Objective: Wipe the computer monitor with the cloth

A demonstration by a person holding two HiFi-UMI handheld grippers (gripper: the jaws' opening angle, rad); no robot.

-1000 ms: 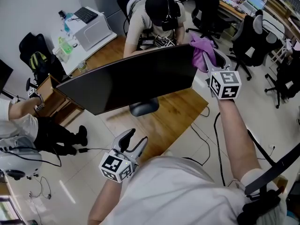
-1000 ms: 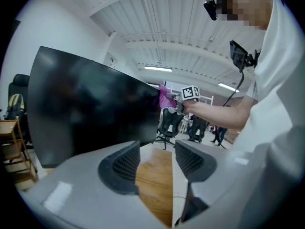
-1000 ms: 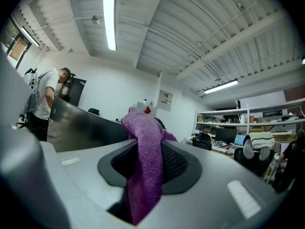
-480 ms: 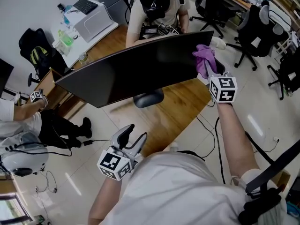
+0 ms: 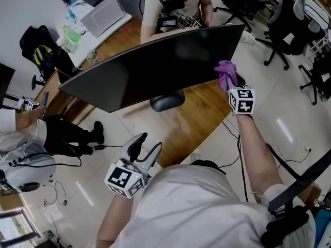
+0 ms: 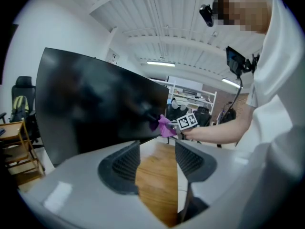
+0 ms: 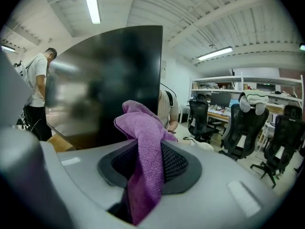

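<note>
A wide black computer monitor (image 5: 155,71) stands on a wooden desk (image 5: 199,115); its dark screen also fills the left gripper view (image 6: 95,104) and the right gripper view (image 7: 109,80). My right gripper (image 5: 231,81) is shut on a purple cloth (image 5: 225,70), and the cloth rests against the screen's lower right edge. In the right gripper view the cloth (image 7: 145,147) hangs pinched between the jaws. My left gripper (image 5: 145,148) hangs low in front of the desk, open with nothing in it; its jaws frame bare desk wood (image 6: 157,175).
A person (image 5: 173,1) sits behind the monitor. A white cabinet (image 5: 106,17) with bottles stands at the back left, a black bag (image 5: 36,48) beside it. Office chairs (image 5: 289,19) crowd the right. Cables (image 5: 232,138) run over the pale floor.
My right gripper has slid the purple cloth down the screen's right edge, from the upper right corner to the lower right. The left gripper has barely moved.
</note>
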